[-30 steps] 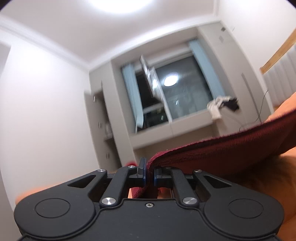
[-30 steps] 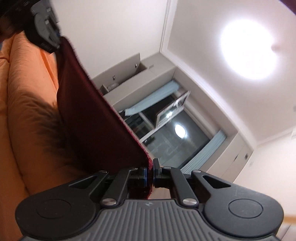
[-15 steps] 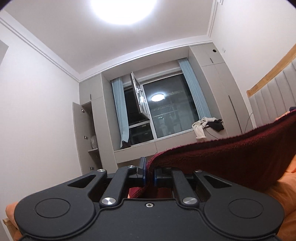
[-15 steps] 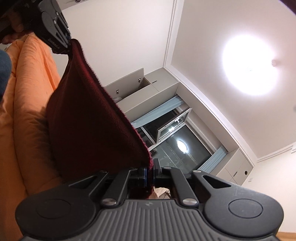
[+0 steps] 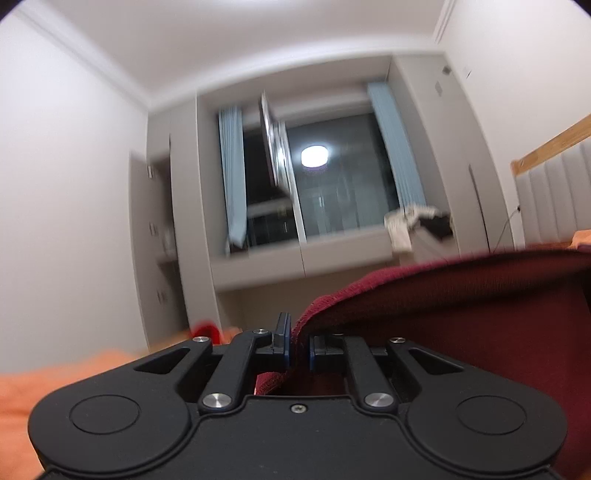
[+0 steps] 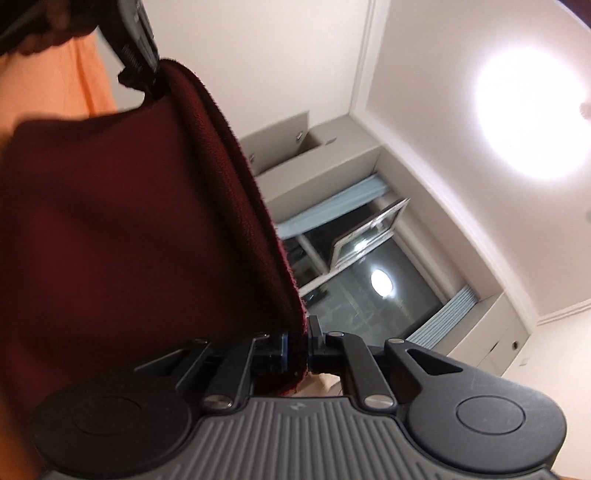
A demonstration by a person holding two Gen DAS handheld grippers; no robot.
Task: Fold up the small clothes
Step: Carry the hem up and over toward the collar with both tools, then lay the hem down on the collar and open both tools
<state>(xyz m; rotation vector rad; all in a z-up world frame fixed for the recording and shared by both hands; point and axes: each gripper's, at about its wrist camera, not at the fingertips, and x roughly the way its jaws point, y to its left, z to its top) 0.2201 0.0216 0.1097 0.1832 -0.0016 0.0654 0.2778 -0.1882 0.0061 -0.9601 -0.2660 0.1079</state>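
Observation:
A dark red knit garment [image 5: 461, 314] hangs stretched between my two grippers. In the left wrist view my left gripper [image 5: 299, 343] is shut on one corner, and the cloth runs off to the right. In the right wrist view my right gripper [image 6: 297, 347] pinches another corner of the garment [image 6: 129, 240]; its jaws are opening slightly, with the hem still between the pads. The left gripper [image 6: 155, 79] also shows at the top left of that view, holding the far corner, with a hand [image 6: 44, 33] behind it. Both grippers point about level, towards the window.
Orange bedding [image 5: 55, 380] lies below and behind the garment [image 6: 88, 81]. Ahead is a dark window [image 5: 332, 192] with blue curtains, and clothes [image 5: 413, 225] are piled on its sill. A padded headboard [image 5: 554, 192] stands at the right. A small red item [image 5: 207, 328] lies on the bed.
Both grippers have swept across the room and risen with the garment held between them. The cloth now fills more of the right wrist view, and the left gripper looks nearer to the right one.

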